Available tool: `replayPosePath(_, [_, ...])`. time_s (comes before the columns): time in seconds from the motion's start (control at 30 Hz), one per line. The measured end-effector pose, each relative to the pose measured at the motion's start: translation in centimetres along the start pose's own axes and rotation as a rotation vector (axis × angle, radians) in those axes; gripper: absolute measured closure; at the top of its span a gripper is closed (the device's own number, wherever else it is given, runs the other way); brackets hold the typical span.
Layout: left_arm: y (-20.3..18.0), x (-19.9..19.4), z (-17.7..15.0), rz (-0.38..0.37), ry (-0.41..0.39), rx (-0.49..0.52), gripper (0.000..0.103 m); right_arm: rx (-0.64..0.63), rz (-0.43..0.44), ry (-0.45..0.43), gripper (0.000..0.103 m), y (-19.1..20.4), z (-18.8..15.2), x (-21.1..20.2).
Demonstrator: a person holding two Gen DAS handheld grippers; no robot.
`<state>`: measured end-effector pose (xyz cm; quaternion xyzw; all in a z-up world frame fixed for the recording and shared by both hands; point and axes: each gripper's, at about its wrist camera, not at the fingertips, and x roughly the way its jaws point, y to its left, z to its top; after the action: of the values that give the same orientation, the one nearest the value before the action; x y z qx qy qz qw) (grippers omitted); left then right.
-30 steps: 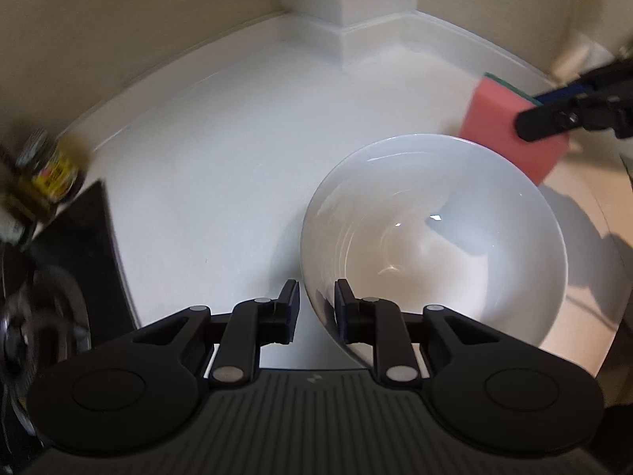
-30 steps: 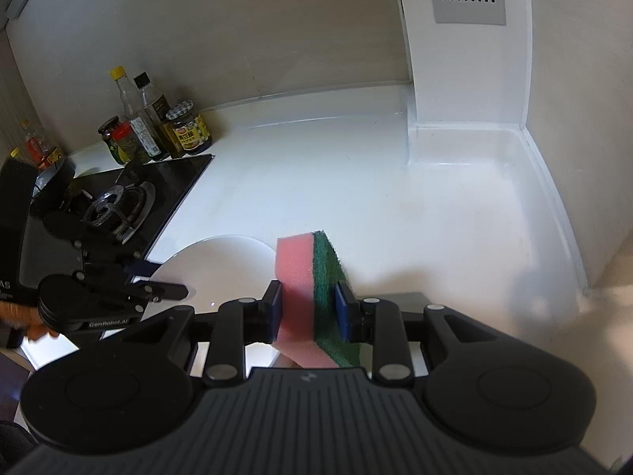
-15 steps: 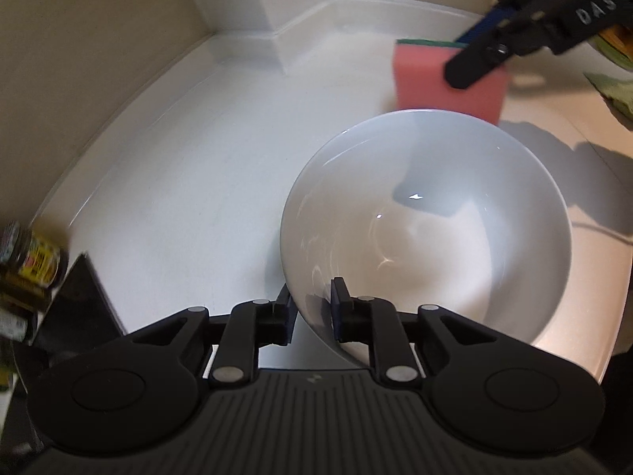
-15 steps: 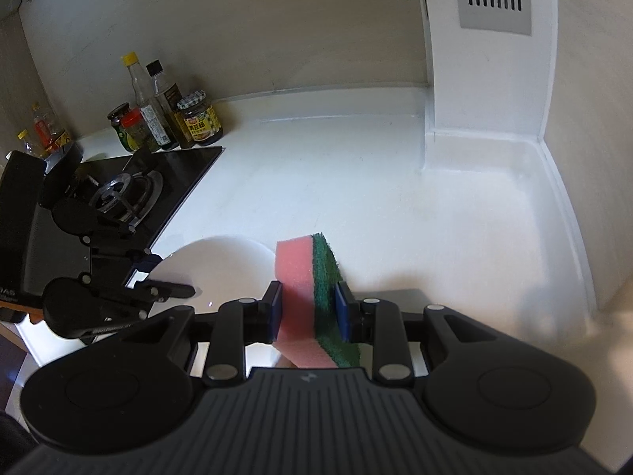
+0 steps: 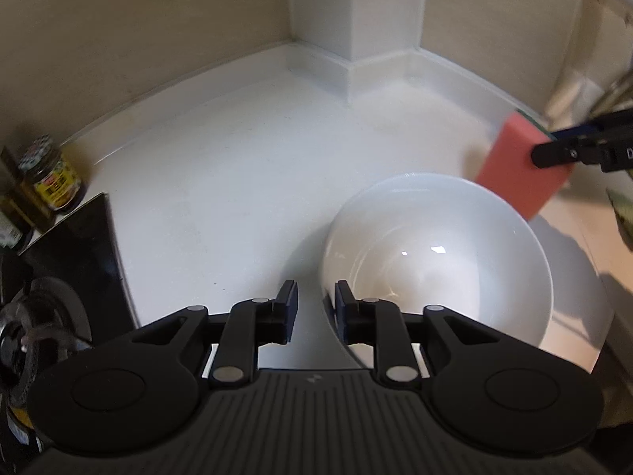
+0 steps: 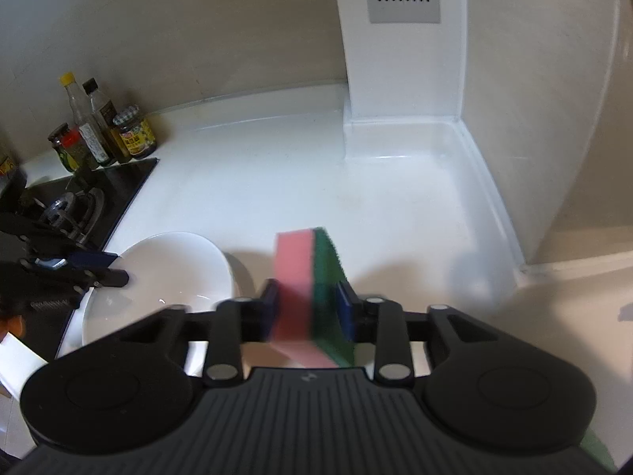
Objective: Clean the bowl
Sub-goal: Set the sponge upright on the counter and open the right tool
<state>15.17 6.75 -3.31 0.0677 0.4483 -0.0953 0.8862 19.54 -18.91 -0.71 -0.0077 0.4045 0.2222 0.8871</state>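
Observation:
A white bowl [image 5: 435, 261] sits on the white counter [image 5: 245, 182]. My left gripper [image 5: 315, 304] straddles its near rim with the jaws opening. The right finger is inside the bowl and the left pad stands clear of the outer wall. From the right wrist, the bowl [image 6: 158, 277] lies at the lower left with the left gripper [image 6: 114, 267] at its edge. My right gripper [image 6: 308, 308] carries a pink and green sponge [image 6: 300, 261] upright. Its jaws are opening, but both pads still touch the sponge. In the left wrist view the sponge [image 5: 510, 174] hangs beyond the bowl's far right rim.
A black gas stove [image 6: 75, 206] borders the counter on the left, with several sauce bottles and jars [image 6: 99, 134] behind it. A white column [image 6: 399, 59] with a vent rises at the back corner. The counter's raised lip [image 6: 490, 198] runs along the right wall.
My left jaws have widened and let go of the bowl's rim. My right jaws have spread a little around the sponge. In the left wrist view the sponge has shifted to the right.

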Motion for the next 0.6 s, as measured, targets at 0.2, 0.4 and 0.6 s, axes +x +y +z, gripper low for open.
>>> replayPosePath(0.2, [-0.4, -1.7, -0.5, 0.044, -0.089, -0.054, 0.074, 0.022, -0.017, -0.034, 0.069, 0.3, -1.4, -2.0])
replayPosePath(0.4, [-0.8, -4.1, -1.5, 0.08, -0.145, -0.096, 0.074, 0.056, -0.026, -0.109, 0.069, 1.5, -2.8, -5.1])
replayPosePath(0.6, [-2.8, -6.9, -2.9, 0.081, -0.238, -0.089, 0.073, 0.095, -0.063, -0.149, 0.069, 4.1, -5.8, -8.2])
